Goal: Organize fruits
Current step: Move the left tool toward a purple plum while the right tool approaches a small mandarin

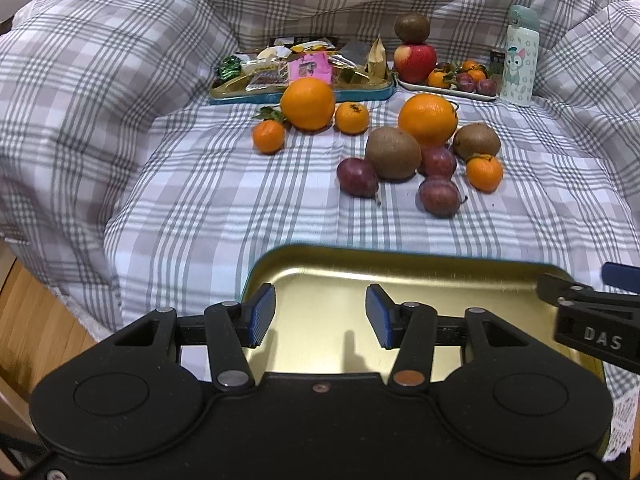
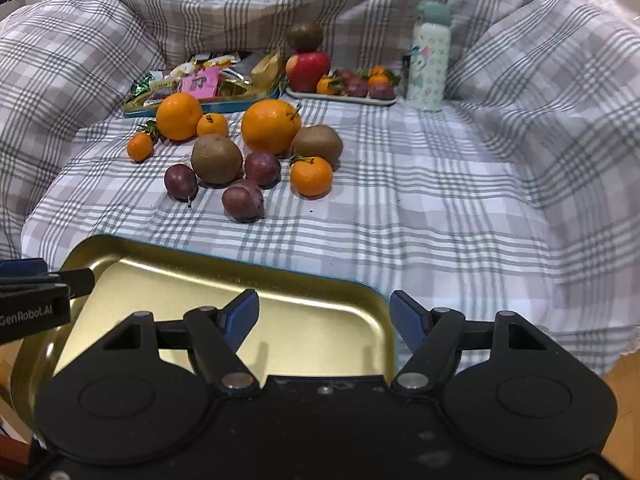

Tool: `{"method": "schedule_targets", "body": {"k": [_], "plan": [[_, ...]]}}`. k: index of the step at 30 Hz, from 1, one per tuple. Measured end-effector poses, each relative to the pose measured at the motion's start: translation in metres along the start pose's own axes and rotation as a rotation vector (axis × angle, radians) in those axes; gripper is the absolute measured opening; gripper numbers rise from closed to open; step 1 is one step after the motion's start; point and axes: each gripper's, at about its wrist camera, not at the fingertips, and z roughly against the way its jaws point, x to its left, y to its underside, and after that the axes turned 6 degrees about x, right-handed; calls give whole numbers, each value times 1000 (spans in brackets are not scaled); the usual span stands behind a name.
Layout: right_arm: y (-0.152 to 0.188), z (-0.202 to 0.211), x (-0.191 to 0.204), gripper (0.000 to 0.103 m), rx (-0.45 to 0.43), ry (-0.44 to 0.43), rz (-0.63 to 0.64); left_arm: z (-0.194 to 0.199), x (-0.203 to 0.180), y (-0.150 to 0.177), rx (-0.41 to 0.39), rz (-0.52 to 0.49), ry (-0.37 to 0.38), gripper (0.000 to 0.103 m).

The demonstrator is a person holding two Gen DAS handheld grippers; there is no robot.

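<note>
On plaid cloth, glossy oranges [image 1: 308,103], fuzzy brown kiwis [image 1: 393,153], both grippers [image 1: 320,316] [image 2: 324,316] spread wide, holding nothing.

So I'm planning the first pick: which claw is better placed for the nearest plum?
Probably right. The right claw is open with the nearest plum almost straight ahead; from the left claw, also open, it lies off right.

"DAS" stands on the right gripper [image 1: 596,312] and "GenRobot.AI" on the left gripper [image 2: 36,300] (both in pale lettering).
</note>
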Motion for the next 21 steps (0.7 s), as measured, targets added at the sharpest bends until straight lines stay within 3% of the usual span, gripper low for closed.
{"method": "schedule_targets", "body": {"k": [13,21], "plan": [[-58,-55,-6,72,-7,-55,-25,-43,2,-47,-29,-14,-3,57],[-73,-87,-7,72,8,-64,21,-72,26,-69,-104,98,-57,57]]}}
